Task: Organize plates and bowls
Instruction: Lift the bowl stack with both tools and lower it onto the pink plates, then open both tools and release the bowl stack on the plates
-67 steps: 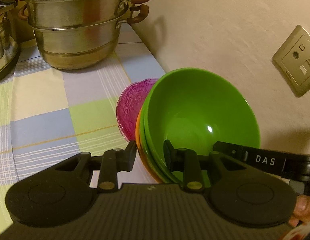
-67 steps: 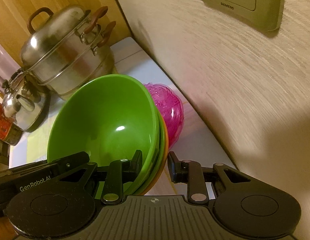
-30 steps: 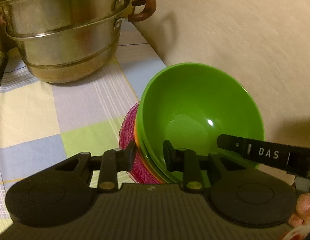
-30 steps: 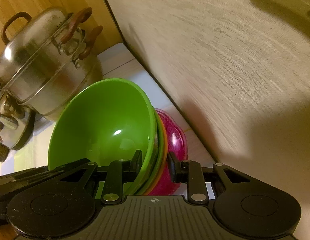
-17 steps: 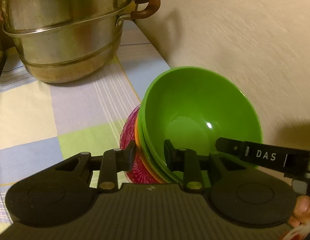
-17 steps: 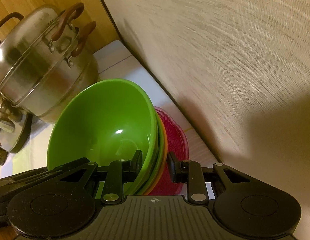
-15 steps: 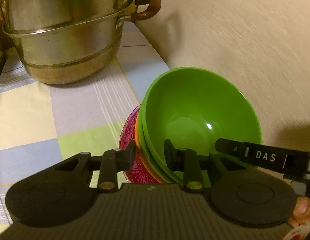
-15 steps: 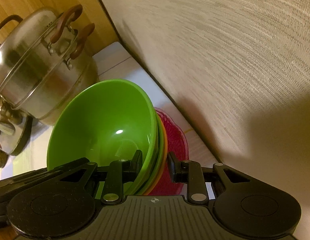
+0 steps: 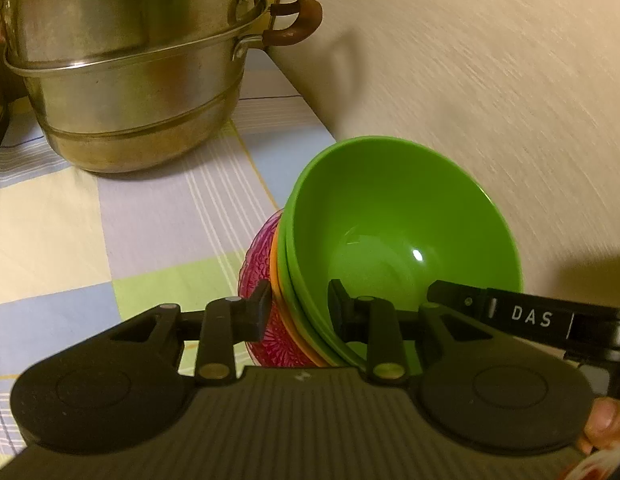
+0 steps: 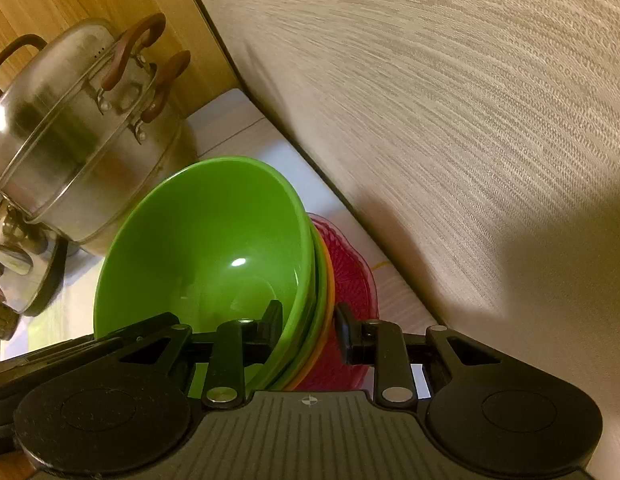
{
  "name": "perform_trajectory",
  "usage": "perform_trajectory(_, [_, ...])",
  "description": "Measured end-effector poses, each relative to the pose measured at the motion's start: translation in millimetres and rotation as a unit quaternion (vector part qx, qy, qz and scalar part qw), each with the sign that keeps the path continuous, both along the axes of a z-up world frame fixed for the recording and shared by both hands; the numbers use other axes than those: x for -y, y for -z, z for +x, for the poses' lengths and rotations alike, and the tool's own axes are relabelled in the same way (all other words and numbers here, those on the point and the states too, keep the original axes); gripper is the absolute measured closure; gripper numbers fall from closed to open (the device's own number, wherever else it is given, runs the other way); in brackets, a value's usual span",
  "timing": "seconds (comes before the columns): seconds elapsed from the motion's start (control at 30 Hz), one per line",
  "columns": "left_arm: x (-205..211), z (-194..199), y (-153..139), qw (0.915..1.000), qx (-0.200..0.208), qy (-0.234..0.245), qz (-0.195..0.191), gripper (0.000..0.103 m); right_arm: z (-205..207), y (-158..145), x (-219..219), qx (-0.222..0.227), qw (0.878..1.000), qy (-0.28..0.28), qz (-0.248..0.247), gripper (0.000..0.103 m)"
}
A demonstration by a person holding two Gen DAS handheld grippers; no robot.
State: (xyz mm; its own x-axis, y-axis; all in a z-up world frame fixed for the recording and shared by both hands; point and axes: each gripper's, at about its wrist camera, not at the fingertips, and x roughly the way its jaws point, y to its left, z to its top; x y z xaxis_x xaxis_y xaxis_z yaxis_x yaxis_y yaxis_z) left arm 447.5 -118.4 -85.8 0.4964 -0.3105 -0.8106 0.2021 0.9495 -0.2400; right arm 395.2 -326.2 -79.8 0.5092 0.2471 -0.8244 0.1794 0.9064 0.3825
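A stack of nested bowls, green (image 9: 394,224) on top with an orange rim (image 9: 274,268) below, is held between both grippers. My left gripper (image 9: 297,310) is shut on the stack's near rim. My right gripper (image 10: 307,326) is shut on the opposite rim; the green bowl (image 10: 205,248) fills its view. A pink patterned glass bowl (image 9: 257,276) sits directly under the stack, also in the right wrist view (image 10: 350,280). Whether the stack rests in it or hovers just above, I cannot tell.
A big steel steamer pot (image 9: 121,64) with brown handles stands behind on the checked tablecloth (image 9: 149,220). It also shows in the right wrist view (image 10: 77,136), with a steel kettle (image 10: 13,268) at its left. The textured wall (image 9: 490,80) runs close along the right.
Both grippers carried the bowl stack forward and down over the pink bowl, which is now mostly covered. In the last half second little has moved.
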Motion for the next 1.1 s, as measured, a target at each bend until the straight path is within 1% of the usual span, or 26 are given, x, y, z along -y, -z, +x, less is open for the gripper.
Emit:
perform_trajectory(0.13, [-1,-1,1,1.0,0.004,0.0,-0.001,0.076,-1,-1,-1,0.0,1.0,0.0,0.002,0.073])
perform_trajectory(0.2, [-2,-2,1,1.0,0.004,0.002,-0.001,0.073,-2,-1,-1,0.004,1.0,-0.001,0.005,0.071])
perform_trajectory(0.23, [-1,-3,2,1.0,0.004,0.002,0.001,0.07,-2,-2,-1,0.006,1.0,-0.001,0.005,0.069])
perform_trajectory(0.27, [-1,-4,1,1.0,0.006,0.005,0.006,0.065,-3,-3,-2,0.008,1.0,-0.001,0.003,0.064])
perform_trajectory(0.33, [0,-6,-1,0.9997,0.015,0.003,0.019,0.061,-4,-5,-3,0.011,1.0,-0.002,0.005,0.059])
perform_trajectory(0.4, [-2,-8,-3,0.9996,0.02,0.001,0.02,0.058,-5,-8,-3,0.014,1.0,0.0,0.006,0.057])
perform_trajectory(0.43, [-3,-9,-4,0.9996,0.021,-0.002,0.02,0.053,-6,-9,-4,0.017,1.0,0.0,0.005,0.055])
perform_trajectory(0.5, [-5,-11,-6,0.9994,0.027,-0.007,0.02,0.048,-8,-13,-4,0.021,1.0,0.0,0.004,0.052])
perform_trajectory(0.57, [-8,-13,-9,0.9994,0.031,-0.007,0.017,0.037,-10,-15,-4,0.023,1.0,0.001,0.005,0.049])
perform_trajectory(0.77, [-10,-23,-21,0.9983,0.052,-0.001,0.028,0.032,-17,-24,-4,0.031,0.999,0.0,0.003,0.048])
perform_trajectory(0.93, [-11,-36,-28,0.9968,0.071,0.005,0.037,0.032,-25,-33,-4,0.04,0.999,-0.002,0.002,0.048])
perform_trajectory(1.1, [-15,-50,-37,0.9946,0.091,-0.008,0.05,0.032,-37,-45,-6,0.053,0.999,-0.005,-0.003,0.048])
